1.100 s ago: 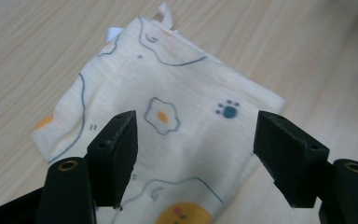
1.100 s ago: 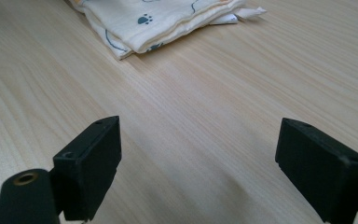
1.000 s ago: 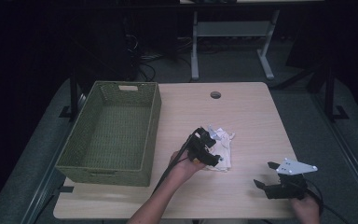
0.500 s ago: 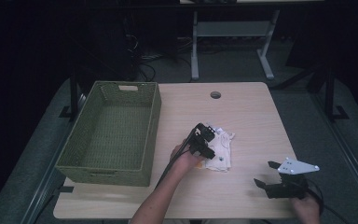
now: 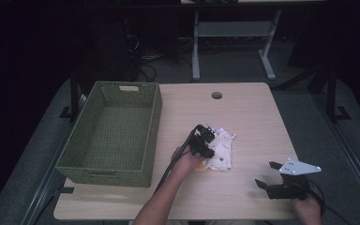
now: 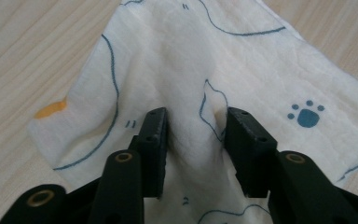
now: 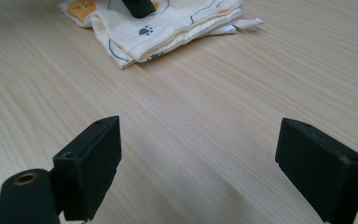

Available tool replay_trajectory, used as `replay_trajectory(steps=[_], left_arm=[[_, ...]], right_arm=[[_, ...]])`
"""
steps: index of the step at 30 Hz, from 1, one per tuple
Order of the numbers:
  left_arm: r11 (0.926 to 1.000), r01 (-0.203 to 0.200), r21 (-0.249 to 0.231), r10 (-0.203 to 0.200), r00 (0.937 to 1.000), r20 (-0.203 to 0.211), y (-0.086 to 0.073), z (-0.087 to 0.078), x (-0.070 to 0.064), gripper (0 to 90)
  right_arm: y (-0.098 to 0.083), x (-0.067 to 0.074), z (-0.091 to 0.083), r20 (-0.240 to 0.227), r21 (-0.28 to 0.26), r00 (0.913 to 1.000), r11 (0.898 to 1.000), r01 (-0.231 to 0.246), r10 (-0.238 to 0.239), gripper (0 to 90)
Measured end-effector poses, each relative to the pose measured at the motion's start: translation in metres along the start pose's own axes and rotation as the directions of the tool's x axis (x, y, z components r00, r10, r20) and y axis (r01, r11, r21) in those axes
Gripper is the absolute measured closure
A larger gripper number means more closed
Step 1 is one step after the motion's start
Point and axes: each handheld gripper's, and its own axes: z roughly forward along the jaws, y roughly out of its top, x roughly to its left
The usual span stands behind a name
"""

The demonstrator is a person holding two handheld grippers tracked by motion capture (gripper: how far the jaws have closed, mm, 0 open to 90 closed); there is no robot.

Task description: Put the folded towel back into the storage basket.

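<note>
- One folded cream cotton cloth (image 5: 221, 151), printed with blue outlines, a blue paw mark and orange patches, is laid flat on the light wooden table (image 5: 243, 112), right of centre and just right of the basket.
- The left gripper (image 6: 193, 135) is set down onto the cloth from above. Its jaws have just been closing, and a raised ridge of fabric is gathered between them. The pads appear to press on that ridge, so a pinch on the cloth is judged to be forming, presumably so that the cloth can be lifted.
- The right gripper (image 5: 268, 176) is held near the table's front right corner, well apart from the cloth. Its jaws are spread wide over bare wood and nothing is held between them; it is judged to be parked clear of the work.
- One rectangular green woven basket (image 5: 86, 161) is placed at the table's left. It is seen empty, and is likely the receptacle for the cloth.
- Count: one cloth, one basket, two grippers.
</note>
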Motion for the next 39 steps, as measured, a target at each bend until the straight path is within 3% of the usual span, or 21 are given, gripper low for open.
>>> replay_trajectory(steps=[7, 22, 28, 34, 39], left_arm=[[0.9998, -0.005, 0.017, 0.005, 1.0000, 0.003, 0.001, -0.001, 0.003, 76.5], [0.9996, 0.015, 0.025, -0.015, 0.9996, 0.025, 0.001, -0.002, 0.006, 81.6], [0.9988, 0.039, 0.030, -0.041, 0.9969, 0.067, -0.001, -0.006, 0.009, 82.2], [0.9987, 0.052, -0.005, -0.051, 0.9909, 0.125, -0.004, -0.015, 0.008, 82.5], [0.9951, 0.086, -0.049, -0.075, 0.9797, 0.186, -0.008, -0.026, 0.008, 82.6]], right_arm=[[0.000, -0.001, 0.000, 0.002, 0.000, 1.0000, 1.000, -0.001, 0.001, 13.7], [0.000, -0.001, 0.000, 0.003, -0.001, 1.0000, 1.000, -0.003, 0.003, 13.7], [-0.001, -0.001, -0.001, 0.003, 0.000, 1.0000, 1.000, -0.005, 0.005, 13.7], [-0.001, -0.002, -0.001, 0.005, -0.003, 1.0000, 1.000, -0.006, 0.006, 13.7], [-0.002, -0.003, -0.002, 0.012, -0.001, 0.9999, 1.000, -0.007, 0.007, 13.7]])
